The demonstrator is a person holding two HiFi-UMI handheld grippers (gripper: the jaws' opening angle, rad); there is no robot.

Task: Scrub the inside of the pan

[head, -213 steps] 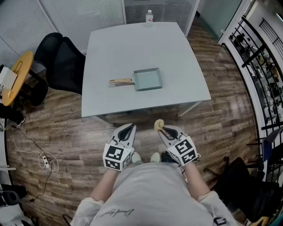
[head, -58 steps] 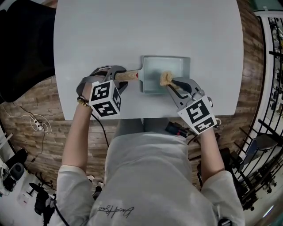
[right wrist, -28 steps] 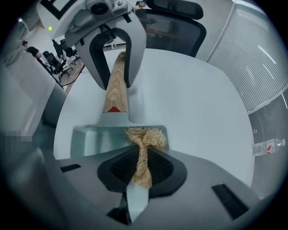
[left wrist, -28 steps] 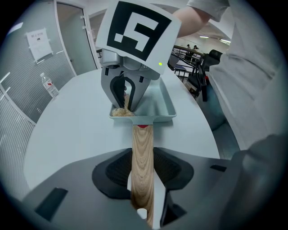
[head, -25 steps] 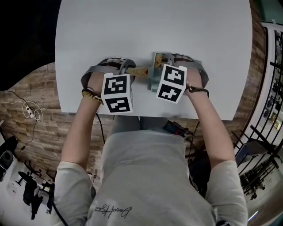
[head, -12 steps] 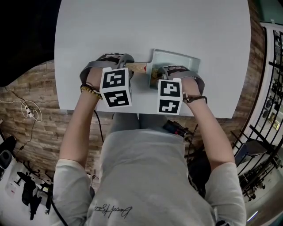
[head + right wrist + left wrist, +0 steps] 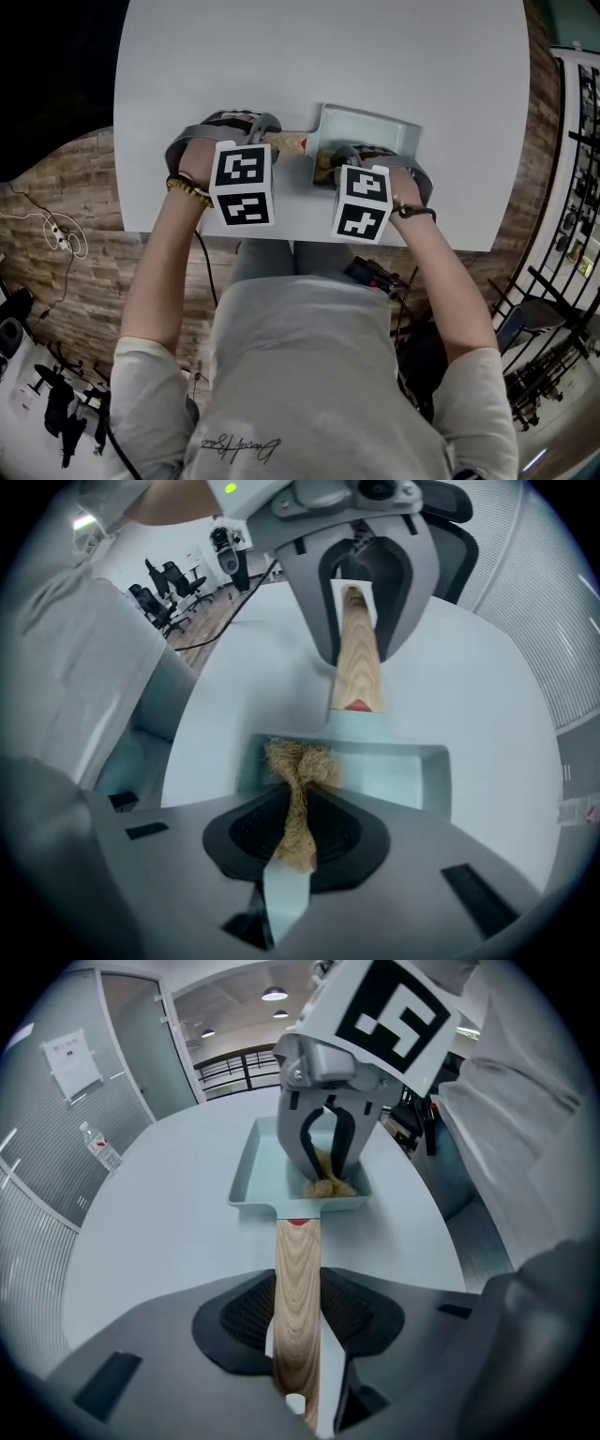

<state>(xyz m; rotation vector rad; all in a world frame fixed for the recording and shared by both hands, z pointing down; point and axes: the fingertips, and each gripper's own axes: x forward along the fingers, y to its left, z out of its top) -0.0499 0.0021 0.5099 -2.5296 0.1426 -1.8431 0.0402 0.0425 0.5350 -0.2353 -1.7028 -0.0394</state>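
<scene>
The pan [image 7: 375, 127] lies near my edge of the table [image 7: 281, 56], its handle [image 7: 297, 1279] pointing to my left, so both claws reach it from above. My left claw [image 7: 298, 1326] is clamped on that wooden handle. I judge this grip is there to pin the pan, since scrubbing would otherwise shove it about. My right claw [image 7: 298, 832] is pinched narrow on a fibrous scrubber [image 7: 298, 761], with the tuft pressed inside the pan against the wall at the handle end.

The tabletop is pale, smooth and bare, so it probably offers little friction. A water bottle [image 7: 101, 1150] stands at its far side. Around it are a plank floor [image 7: 75, 216], glass partitions and office chairs [image 7: 164, 592].
</scene>
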